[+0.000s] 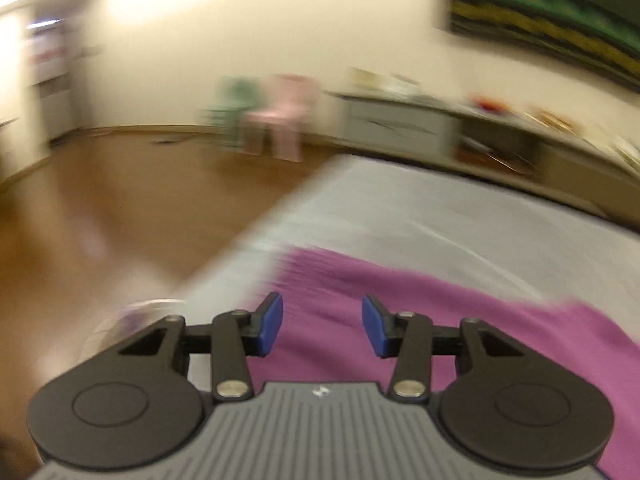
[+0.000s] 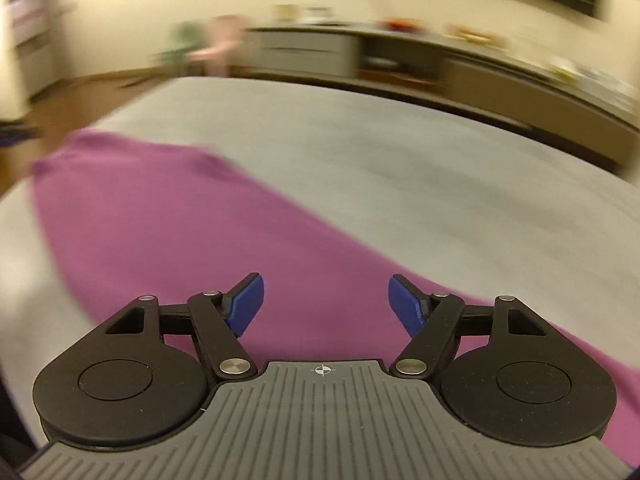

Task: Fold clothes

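Cloth (image 2: 168, 216), purple, lies on the bed (image 2: 400, 160) under both spread, empty claws: left (image 1: 322, 326), right (image 2: 326, 306).

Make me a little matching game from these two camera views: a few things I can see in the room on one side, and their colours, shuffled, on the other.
Things:
1. garment spread on the bed
2. bed sheet
3. fingertip pads of the left gripper
4. floor

Colours:
A. blue
B. brown wood
C. purple
D. light grey

Pairs: 1-C, 2-D, 3-A, 4-B

The right gripper has the same blue pads. Both grippers are open, with the garment showing between their fingers.
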